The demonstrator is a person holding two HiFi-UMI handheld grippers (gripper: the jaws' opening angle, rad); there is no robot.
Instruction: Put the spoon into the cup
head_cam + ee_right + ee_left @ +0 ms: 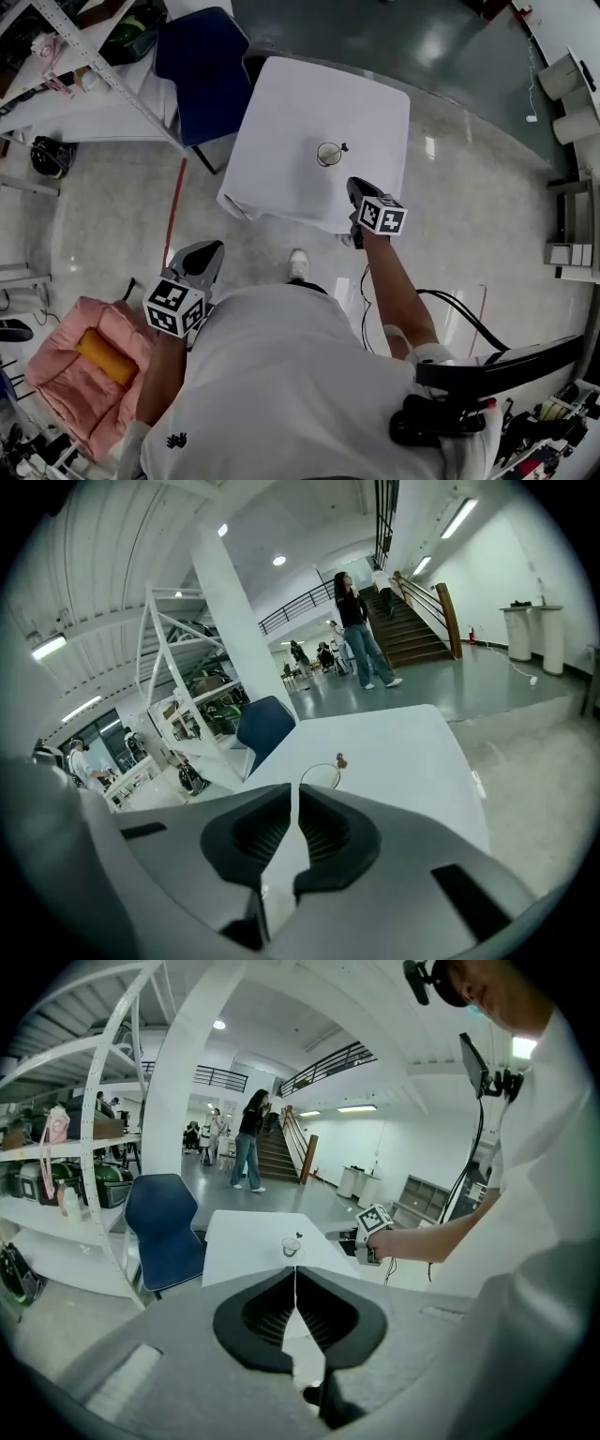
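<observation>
A small clear cup (328,153) stands near the middle of the white table (281,103). The spoon (343,147) sits upright in it, its dark handle end poking over the rim. My right gripper (354,186) hovers at the table's near edge, a short way before the cup, with its jaws almost together and nothing between them. The right gripper view shows the cup (321,775) and spoon (341,759) just beyond the right gripper (294,799). My left gripper (211,251) hangs low beside my body, off the table, shut and empty. In its view the cup (291,1246) is far ahead of the left gripper (295,1283).
A blue chair (202,66) stands at the table's far left corner, next to white metal shelving (75,56). A pink cushion with an orange roll (98,356) lies on the floor at my left. People (248,1138) stand far off by a staircase.
</observation>
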